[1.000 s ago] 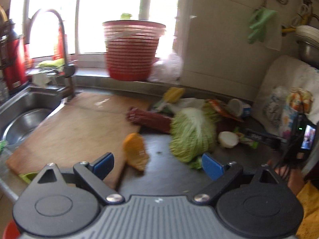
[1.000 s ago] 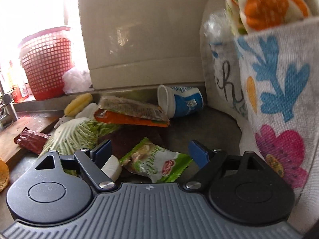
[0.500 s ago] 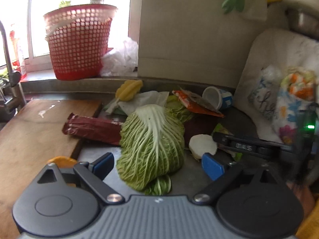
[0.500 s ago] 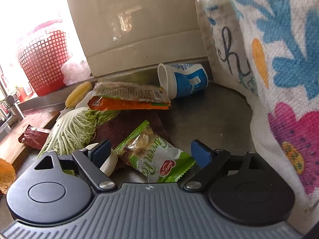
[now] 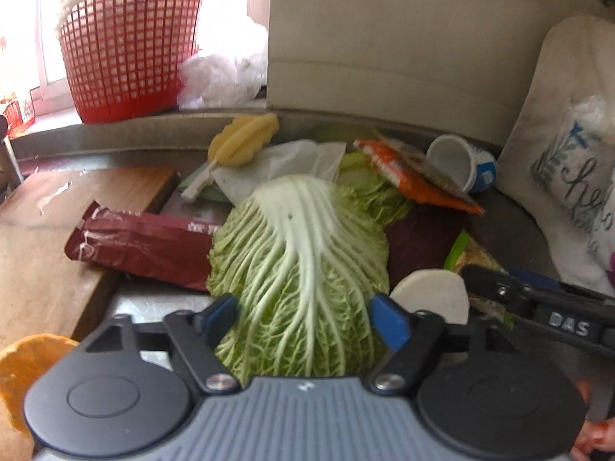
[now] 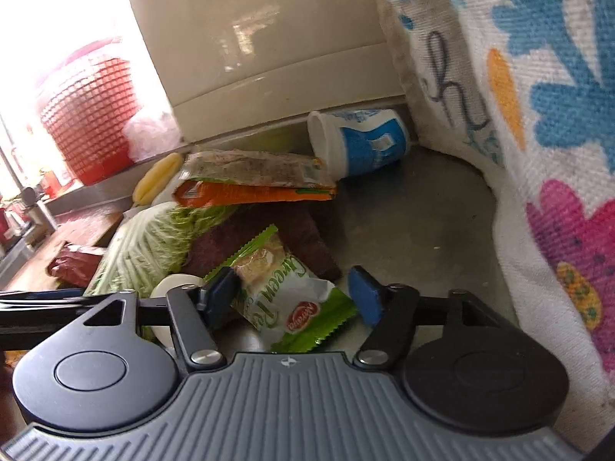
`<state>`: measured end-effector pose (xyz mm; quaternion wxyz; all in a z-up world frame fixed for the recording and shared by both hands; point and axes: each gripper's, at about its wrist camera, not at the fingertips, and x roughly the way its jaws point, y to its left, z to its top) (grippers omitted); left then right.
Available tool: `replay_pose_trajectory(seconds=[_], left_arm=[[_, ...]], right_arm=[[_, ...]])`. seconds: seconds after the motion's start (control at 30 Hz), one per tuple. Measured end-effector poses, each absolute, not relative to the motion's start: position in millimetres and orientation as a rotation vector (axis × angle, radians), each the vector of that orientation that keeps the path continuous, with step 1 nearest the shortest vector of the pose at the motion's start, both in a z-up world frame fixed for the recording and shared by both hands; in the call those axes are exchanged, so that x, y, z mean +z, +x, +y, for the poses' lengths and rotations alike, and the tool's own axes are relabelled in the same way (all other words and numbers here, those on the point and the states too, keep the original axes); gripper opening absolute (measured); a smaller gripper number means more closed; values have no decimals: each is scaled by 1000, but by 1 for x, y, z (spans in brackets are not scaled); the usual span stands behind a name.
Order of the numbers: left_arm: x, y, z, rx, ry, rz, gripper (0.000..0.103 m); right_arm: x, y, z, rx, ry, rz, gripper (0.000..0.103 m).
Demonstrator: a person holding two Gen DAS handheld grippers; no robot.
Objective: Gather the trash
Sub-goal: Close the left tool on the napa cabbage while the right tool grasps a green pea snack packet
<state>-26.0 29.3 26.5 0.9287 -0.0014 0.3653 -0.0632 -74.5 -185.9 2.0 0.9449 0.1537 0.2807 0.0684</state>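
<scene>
My right gripper, jaws wide and empty, straddles the green snack packet, its long axis running ten to four o'clock; my left gripper gapes over cabbage.

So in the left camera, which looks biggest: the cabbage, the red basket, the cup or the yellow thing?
1. Cabbage, though it is nearest the camera, which makes it loom.
2. Red basket, farther back, so it may really be bigger.
3. and 4. Cup and yellow thing look alike; no ranking.

Bright daylight floods a window at left; a cream wall rises behind the grey bench.
</scene>
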Motion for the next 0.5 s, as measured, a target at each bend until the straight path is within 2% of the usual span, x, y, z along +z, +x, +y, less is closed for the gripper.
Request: replay_pose_trajectory(seconds=[0.07, 0.17, 0.23, 0.3, 0.4, 0.5], left_arm=[[24, -26, 28, -124, 1, 743, 71], [24, -27, 27, -117, 4, 738, 62], [24, -28, 26, -112, 7, 736, 52], [26, -31, 25, -109, 12, 730, 45], [30, -35, 24, -100, 1, 719, 34], [36, -41, 26, -96, -25, 713, 30]], right_arm=[[2, -74, -183, 151, 301, 576, 77], [2, -73, -184, 160, 309, 575, 72], [1, -72, -181, 182, 302, 582, 60], [1, -72, -179, 202, 298, 586, 53], [1, -71, -178, 218, 297, 587, 50], [1, -73, -175, 249, 288, 584, 47]])
